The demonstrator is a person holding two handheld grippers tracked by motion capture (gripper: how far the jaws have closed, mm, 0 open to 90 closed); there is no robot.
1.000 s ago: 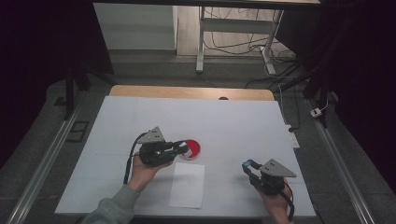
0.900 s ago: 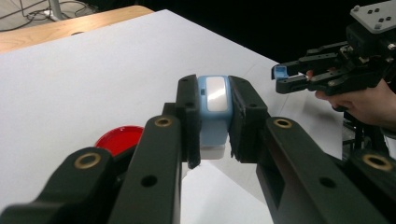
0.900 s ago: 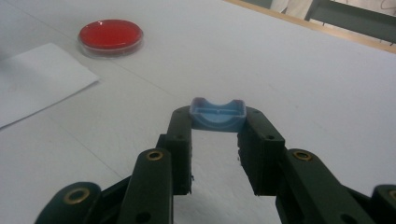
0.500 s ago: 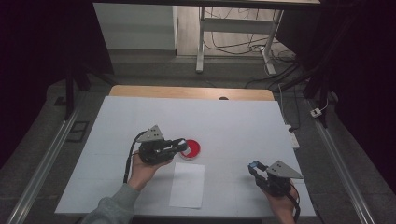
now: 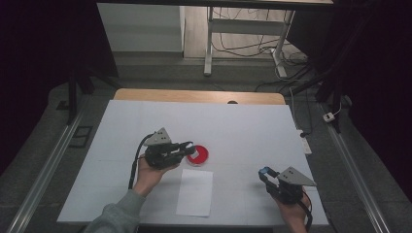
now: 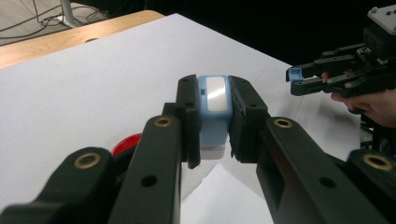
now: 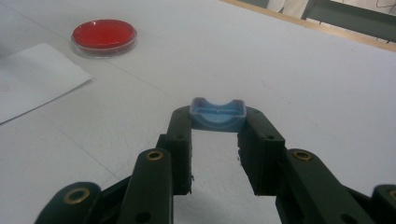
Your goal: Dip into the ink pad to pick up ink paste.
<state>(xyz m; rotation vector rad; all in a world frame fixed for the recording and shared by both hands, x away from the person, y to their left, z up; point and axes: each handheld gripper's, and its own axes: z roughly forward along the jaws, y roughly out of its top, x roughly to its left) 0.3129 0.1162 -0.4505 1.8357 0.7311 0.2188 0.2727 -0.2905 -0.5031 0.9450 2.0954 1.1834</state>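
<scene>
The left tool (image 5: 187, 148) is clamped on a light blue stamp (image 6: 214, 109) that has a white base; in the left gripper view the stamp sits squarely between the two black jaws, with both pads pressed against its sides. The tool lies roughly level, and its tips hang over the near-left edge of a red dish (image 5: 199, 155), a shallow round dish that rests flat on the white desk (image 5: 243, 126).

Just in front of the red dish, toward the person, a white sheet of paper (image 5: 195, 192) lies flat on the desk, close to the dish but apart from it.

The right tool (image 5: 263, 173) is well to the right of the red dish and nearer the person's edge of the desk. It grips a small blue cap (image 7: 217, 115) at its very tips; in the right gripper view the cap bridges the two jaws, open side up, with a curved notch in its near wall. The same cap shows as a blue spot at the tool's tips in the high view. The red dish and the paper lie off to the far left in that gripper's own view.
</scene>
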